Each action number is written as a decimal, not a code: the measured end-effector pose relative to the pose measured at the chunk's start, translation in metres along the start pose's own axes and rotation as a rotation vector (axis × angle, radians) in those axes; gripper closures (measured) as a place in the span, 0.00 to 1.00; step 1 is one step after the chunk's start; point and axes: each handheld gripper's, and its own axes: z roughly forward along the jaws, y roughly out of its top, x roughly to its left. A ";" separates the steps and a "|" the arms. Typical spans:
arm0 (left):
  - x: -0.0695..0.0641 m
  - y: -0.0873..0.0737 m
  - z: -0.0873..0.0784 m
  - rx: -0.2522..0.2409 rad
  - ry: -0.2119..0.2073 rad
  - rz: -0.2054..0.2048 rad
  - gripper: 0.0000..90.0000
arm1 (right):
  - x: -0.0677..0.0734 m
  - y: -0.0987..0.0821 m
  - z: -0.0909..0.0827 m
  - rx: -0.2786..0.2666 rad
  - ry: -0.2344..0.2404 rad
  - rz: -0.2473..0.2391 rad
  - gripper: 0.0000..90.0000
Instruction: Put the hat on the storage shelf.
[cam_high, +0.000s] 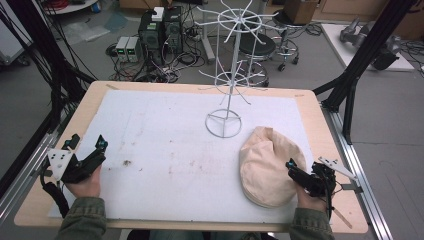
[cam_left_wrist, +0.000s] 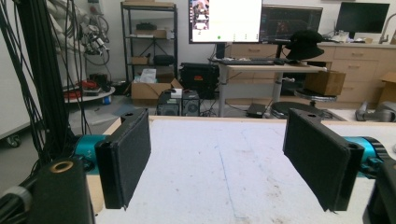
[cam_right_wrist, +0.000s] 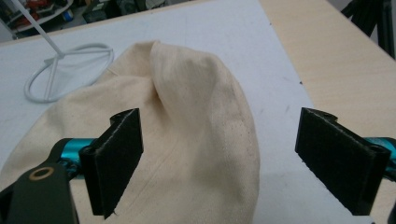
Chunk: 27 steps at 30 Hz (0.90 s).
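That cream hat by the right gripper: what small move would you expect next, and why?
Probably closing the right gripper on the hat. Its jaws stand open over the hat's near edge, gripping nothing yet, and the white wire stand nearby has bare hooks.

Worktop: I see a light wooden table (cam_high: 320, 125), most of it covered by a white mat (cam_high: 165, 135) with brownish smudges.
Near the back edge, right of centre: a white wire rack (cam_high: 231, 75) stands on its ring base on the mat.
Near the front right corner: a cream cloth cap (cam_high: 265, 165) lies just beside that base.
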 end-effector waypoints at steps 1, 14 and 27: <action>0.000 0.000 0.000 0.000 -0.001 0.001 0.26 | 0.000 0.000 0.001 0.006 0.001 0.001 0.16; 0.000 0.000 0.001 0.005 -0.005 0.001 0.26 | 0.000 -0.004 0.012 0.104 -0.002 -0.005 0.16; 0.000 0.000 0.001 0.005 -0.005 -0.006 0.26 | 0.001 -0.006 0.017 0.165 -0.014 -0.011 0.16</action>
